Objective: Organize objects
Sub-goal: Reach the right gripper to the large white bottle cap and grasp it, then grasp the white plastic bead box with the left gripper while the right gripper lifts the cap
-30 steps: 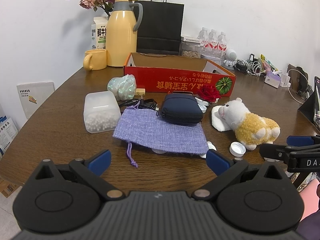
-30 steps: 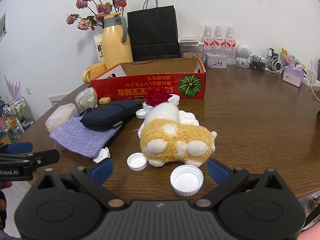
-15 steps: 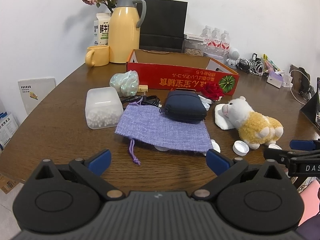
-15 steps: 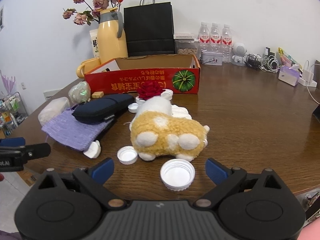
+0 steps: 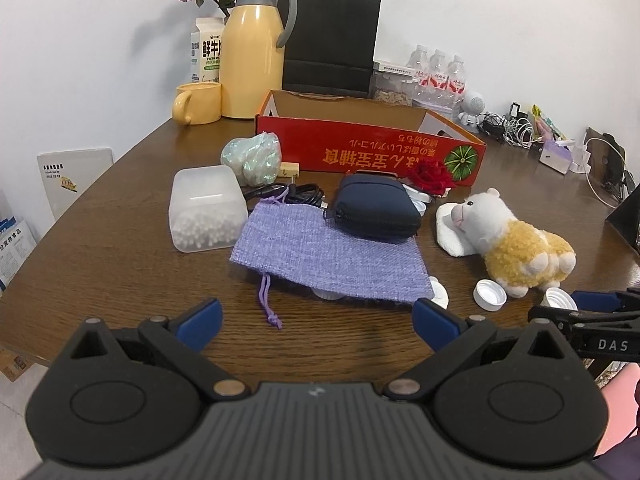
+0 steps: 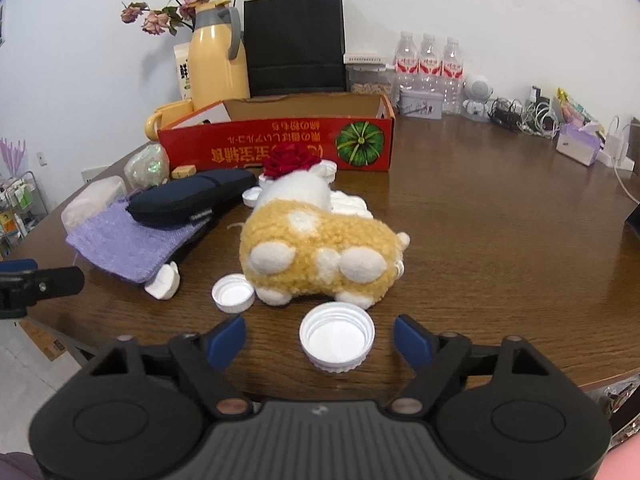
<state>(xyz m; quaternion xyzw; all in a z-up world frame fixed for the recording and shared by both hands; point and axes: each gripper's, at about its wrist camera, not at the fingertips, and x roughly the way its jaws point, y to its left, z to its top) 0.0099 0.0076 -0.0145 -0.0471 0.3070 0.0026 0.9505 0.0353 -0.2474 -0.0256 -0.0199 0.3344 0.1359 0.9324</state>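
Observation:
My right gripper (image 6: 320, 340) hovers low over the near table edge. Its jaws are closing with a large white bottle cap (image 6: 337, 336) between them, and the pads stand clear of the cap. Just beyond lies a yellow-and-white plush lamb (image 6: 316, 248) on its side, with a smaller white cap (image 6: 233, 293) to its left. My left gripper (image 5: 318, 320) is open and empty, facing a purple drawstring pouch (image 5: 320, 252). A navy zip case (image 5: 376, 208) rests on the pouch's far end. A red rose (image 5: 430, 172) lies before the open red cardboard box (image 5: 368, 148).
A clear tub of white beads (image 5: 206, 212) and an iridescent wad (image 5: 252, 160) sit left of the pouch. At the back stand a yellow thermos (image 5: 250, 48), a mug (image 5: 198, 102), a black paper bag (image 5: 332, 36) and water bottles (image 5: 438, 72). Cables (image 6: 532, 118) clutter the far right.
The right gripper's jaws have drawn inward on both sides of the large white cap. The left gripper stays wide apart, and the objects on the table have not moved.

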